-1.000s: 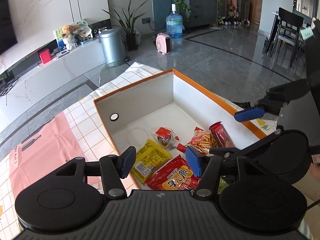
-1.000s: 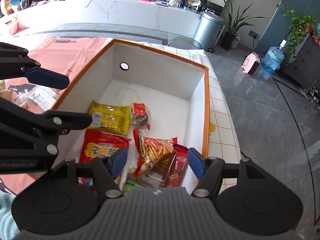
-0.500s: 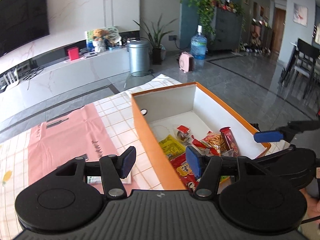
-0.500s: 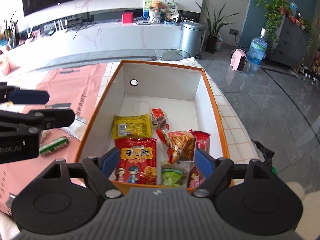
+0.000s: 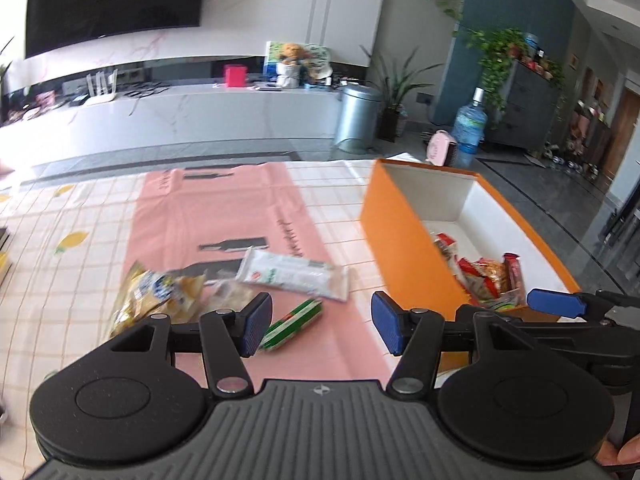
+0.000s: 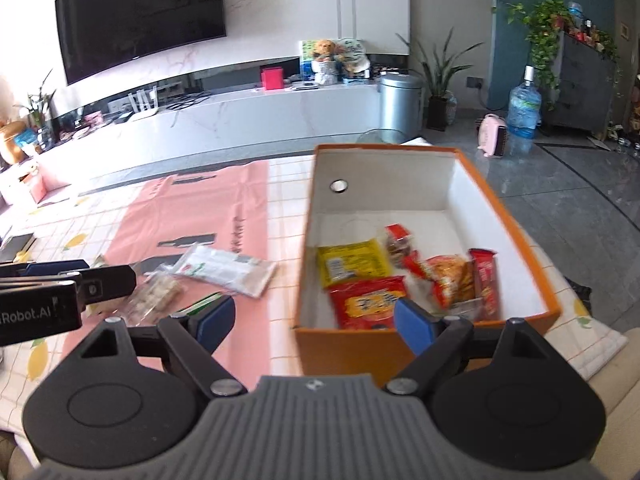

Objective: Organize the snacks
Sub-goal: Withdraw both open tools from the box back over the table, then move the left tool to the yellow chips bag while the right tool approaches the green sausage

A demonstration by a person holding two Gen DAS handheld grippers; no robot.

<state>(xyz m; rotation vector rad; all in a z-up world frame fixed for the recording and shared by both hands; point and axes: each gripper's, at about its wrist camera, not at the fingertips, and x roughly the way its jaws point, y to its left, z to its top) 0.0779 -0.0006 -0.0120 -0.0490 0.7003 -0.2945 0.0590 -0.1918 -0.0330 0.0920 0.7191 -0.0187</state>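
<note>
Snacks (image 6: 366,300) in orange box (image 6: 516,236) blurred, left gripper (image 5: 322,325) wide and empty, right gripper (image 6: 316,322) opening, empty

"Robot.AI" stands in white on the left claw's (image 6: 60,270) black body.

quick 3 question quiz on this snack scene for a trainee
1. True or false: the left claw holds a snack.
2. The yellow packet lies: A in the orange box, B on the pink mat, C on the floor.
3. Which snack lies nearest the left claw?

Key:
1. False; nothing is between its fingers.
2. A.
3. The green bar, on the pink mat.
</note>
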